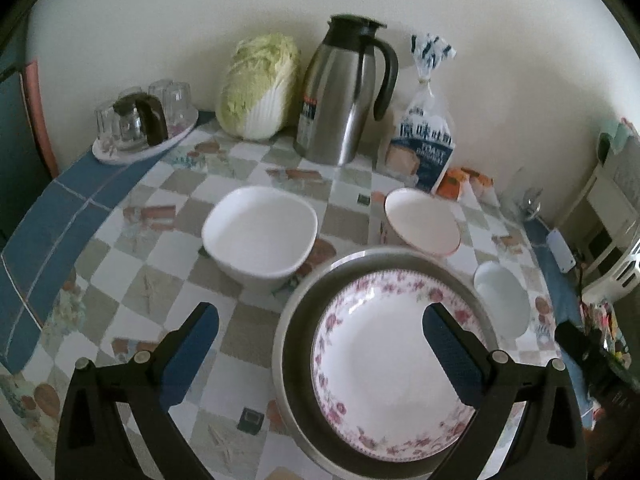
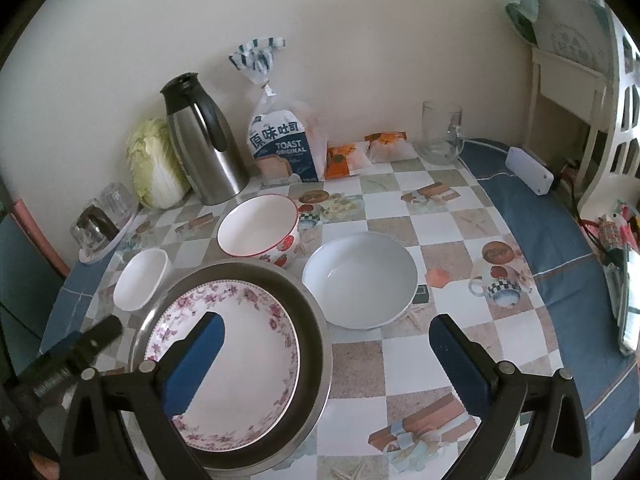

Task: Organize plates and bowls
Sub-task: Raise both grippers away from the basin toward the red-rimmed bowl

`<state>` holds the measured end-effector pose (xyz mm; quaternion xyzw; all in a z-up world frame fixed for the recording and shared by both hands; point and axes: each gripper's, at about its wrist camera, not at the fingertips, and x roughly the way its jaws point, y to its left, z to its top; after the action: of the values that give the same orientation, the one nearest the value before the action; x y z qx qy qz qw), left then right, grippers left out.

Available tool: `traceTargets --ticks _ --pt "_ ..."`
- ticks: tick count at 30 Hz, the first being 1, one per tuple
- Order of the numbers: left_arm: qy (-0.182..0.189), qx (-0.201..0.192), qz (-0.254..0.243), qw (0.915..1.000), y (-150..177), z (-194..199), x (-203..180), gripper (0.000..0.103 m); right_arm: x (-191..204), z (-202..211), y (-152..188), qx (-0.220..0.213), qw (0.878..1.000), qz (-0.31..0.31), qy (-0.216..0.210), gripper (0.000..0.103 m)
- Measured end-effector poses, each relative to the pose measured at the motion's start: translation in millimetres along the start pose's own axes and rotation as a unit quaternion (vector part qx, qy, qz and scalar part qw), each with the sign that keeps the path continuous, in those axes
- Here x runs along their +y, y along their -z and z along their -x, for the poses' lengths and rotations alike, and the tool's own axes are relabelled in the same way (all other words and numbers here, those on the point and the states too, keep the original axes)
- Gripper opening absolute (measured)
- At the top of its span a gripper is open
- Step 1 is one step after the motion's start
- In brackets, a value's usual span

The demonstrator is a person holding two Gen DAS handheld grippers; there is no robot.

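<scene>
Left gripper: my jaws gape wide, empty.
Floral plate: flat in the metal pan, under my right finger, round, no long axis.
Square bowl: 11 o'clock.
Right gripper: spread, holding nothing; grey bowl at 12.

I saw both wrist views dim and flat, with soft daylight and a greenish-grey cast. Shadows under the thermos were faint. Glare streaked its steel side and the floral plate. Fisheye bending curved the surface edges, and black corners vignetted each frame. The square white bowl looked slightly smeared; far objects were soft.
</scene>
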<state>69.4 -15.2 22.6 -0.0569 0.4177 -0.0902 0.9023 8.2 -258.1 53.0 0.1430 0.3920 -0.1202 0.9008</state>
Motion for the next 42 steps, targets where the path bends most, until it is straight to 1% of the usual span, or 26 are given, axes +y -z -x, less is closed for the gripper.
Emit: traceTargets --ticks 6,9,10,13,15,22,28,32,36,39,42 --pt "0.004 -0.025 -0.003 0.9997 -34.0 20.7 -3.0 0.102 -9.4 5.7 -3.0 -0.008 1.000 -0.018 -0.001 0.103" --pt "0.007 -0.036 -0.011 0.9993 -46.5 30.2 -5.6 0.102 -9.7 7.3 -4.6 -0.007 0.999 -0.031 -0.016 0.103" --pt "0.008 -0.035 -0.013 0.9993 -50.0 31.7 -6.2 0.102 -8.2 8.1 -4.7 -0.008 0.999 -0.032 -0.015 0.103" --pt "0.011 -0.029 -0.018 0.9994 -59.4 37.0 -7.3 0.102 -0.9 12.3 -5.2 -0.010 1.000 -0.024 -0.010 0.103" --pt "0.014 -0.025 -0.018 0.9994 -66.2 39.0 -7.0 0.102 5.0 17.1 -7.2 -0.014 1.000 -0.020 -0.015 0.103" --pt "0.025 -0.003 -0.015 0.9996 -80.8 39.0 -4.6 0.102 25.0 33.0 -22.9 -0.023 1.000 -0.001 -0.017 0.103" --pt "0.007 0.007 -0.005 0.9999 -94.6 39.0 -2.0 0.102 30.4 46.2 -42.2 -0.013 1.000 0.005 -0.015 0.103" --pt "-0.010 0.022 -0.013 0.9996 -104.2 37.8 -5.8 0.102 30.8 61.7 -61.6 -0.022 1.000 0.010 -0.013 0.103" --pt "-0.024 0.026 -0.003 0.9994 -115.3 36.7 -6.9 0.102 29.1 72.8 -80.1 -0.022 1.000 0.009 -0.018 0.103" --pt "-0.032 0.027 -0.002 0.9991 -124.3 33.9 -8.9 0.102 28.4 74.4 -94.2 -0.019 1.000 0.007 -0.020 0.103" --pt "-0.030 0.037 -0.003 0.9989 -132.0 27.5 -12.2 0.102 29.1 70.4 -106.6 -0.010 1.000 0.008 -0.017 0.103"
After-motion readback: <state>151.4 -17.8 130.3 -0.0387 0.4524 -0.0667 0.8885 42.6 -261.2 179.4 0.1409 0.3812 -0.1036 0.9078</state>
